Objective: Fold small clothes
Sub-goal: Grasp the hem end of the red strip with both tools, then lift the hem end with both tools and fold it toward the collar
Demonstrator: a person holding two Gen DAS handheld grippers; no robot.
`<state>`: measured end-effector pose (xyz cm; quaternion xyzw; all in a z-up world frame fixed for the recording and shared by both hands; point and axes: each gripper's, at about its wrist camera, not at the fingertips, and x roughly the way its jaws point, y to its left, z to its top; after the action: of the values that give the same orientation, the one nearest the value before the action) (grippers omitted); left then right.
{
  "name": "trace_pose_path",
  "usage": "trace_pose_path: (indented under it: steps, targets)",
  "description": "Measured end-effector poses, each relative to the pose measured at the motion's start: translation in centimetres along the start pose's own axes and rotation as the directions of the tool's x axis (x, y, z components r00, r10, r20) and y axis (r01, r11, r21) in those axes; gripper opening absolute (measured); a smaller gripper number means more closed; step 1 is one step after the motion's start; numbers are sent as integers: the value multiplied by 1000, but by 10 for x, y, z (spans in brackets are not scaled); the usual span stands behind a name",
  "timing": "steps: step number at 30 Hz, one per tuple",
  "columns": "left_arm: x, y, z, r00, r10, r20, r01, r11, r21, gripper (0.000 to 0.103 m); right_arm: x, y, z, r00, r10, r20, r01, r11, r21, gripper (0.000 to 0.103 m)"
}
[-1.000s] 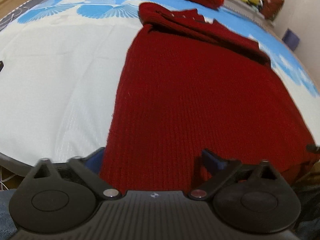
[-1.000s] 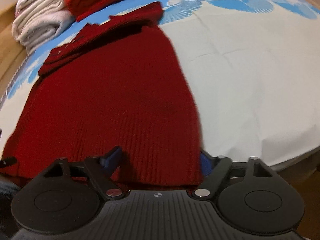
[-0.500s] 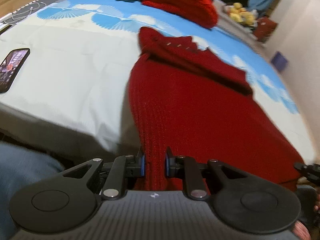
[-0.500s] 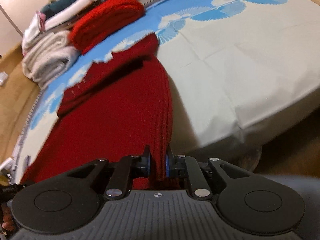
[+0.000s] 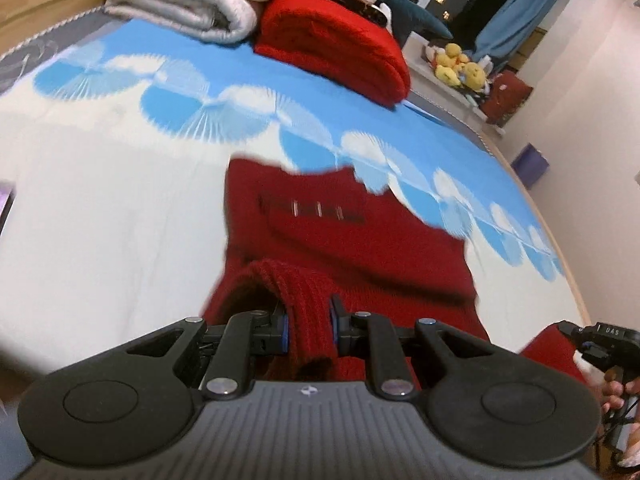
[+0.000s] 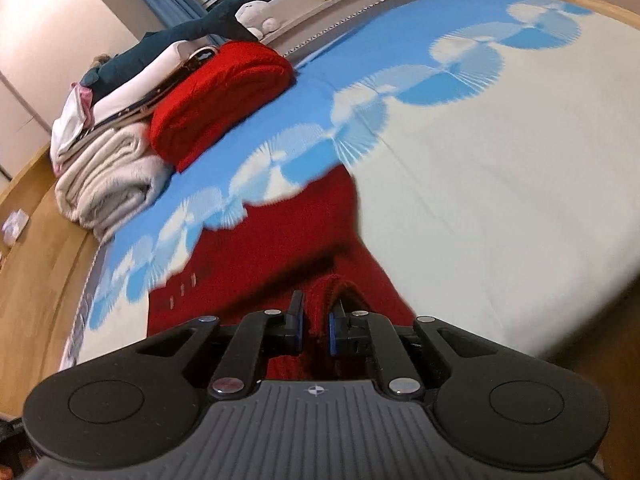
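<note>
Left gripper and right gripper each pinch a hem fold of the dark red sweater, lying on the bed; "DAS" label at 3 o'clock.

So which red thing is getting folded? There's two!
Find the bed with blue fans on its sheet. The sweater lies mid-bed, pinched by the left gripper and right gripper. It's darker, with buttons; the brighter red blanket sits rolled beside white towels.
</note>
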<state>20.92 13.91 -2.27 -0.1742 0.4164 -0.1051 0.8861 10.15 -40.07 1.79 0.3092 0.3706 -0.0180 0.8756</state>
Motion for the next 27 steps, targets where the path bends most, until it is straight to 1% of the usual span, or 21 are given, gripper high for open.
trace_pose_path:
  steps: [1,3,5,6,7,8,9,10,11,12,13,14,15,16,17,19,22,24,25,26,27]
  targets:
    - [18,0,20,1000,10,-2,-10,1000,-8,20,20,5,17,1000,-13,-2,13,1000,12,11]
    - [58,7,59,999,44,5,-43,997,-62,21,67,11,50,999,-50,5,50,997,61,11]
    - [103,20,96,997,72,23,-69,991,-114,31,115,7,78,995,-101,21,97,985,144,11]
    - [124,32,111,994,103,31,-96,982,-165,52,141,3,90,992,-125,34,116,973,197,14]
    - [143,46,124,985,171,35,-158,958,-239,79,164,-4,99,989,-139,42,125,962,244,18]
    - [154,60,131,970,240,46,-216,929,-302,86,186,-13,108,988,-151,41,132,946,296,38]
    - [158,70,134,958,280,60,-244,908,-340,89,201,-22,111,982,-182,45,154,922,356,61]
    - [160,81,133,953,295,70,-249,894,-371,89,209,-28,109,977,-206,51,170,902,397,66]
    - [160,91,129,957,279,81,-228,894,-386,91,213,-33,104,977,-200,70,154,896,416,66]
    - [159,100,121,962,255,95,-199,898,-392,97,215,-36,100,982,-169,83,122,908,402,67]
    - [160,108,113,964,249,97,-191,895,-402,100,216,-38,97,986,-149,70,113,921,373,67]
    - [162,113,107,965,254,72,-201,886,-418,100,215,-38,97,987,-151,45,127,930,346,67]
    - [167,116,106,971,235,37,-196,878,-436,100,212,-38,98,987,-152,46,129,937,324,68]
    - [167,115,105,980,195,37,-160,885,-438,100,207,-37,98,987,-147,62,122,945,303,69]
    - [167,111,105,987,153,49,-119,899,-421,100,203,-36,98,986,-147,73,121,953,279,71]
    - [169,94,107,991,122,62,-92,931,-354,100,200,-32,94,986,-151,68,131,962,238,72]
    - [176,67,100,994,93,63,-76,970,-231,103,206,-24,85,986,-164,24,158,973,167,76]
    - [185,50,95,992,111,66,-102,986,-133,102,215,-20,77,987,-157,-29,159,981,110,74]
    - [189,40,89,986,150,69,-144,986,-86,100,223,-18,73,987,-154,-41,157,984,86,70]
    - [196,35,86,980,185,71,-182,982,-51,92,229,-15,70,984,-176,-41,178,983,50,42]
    - [202,31,85,977,202,70,-201,979,-18,43,235,-10,66,978,-206,-35,206,979,4,18]
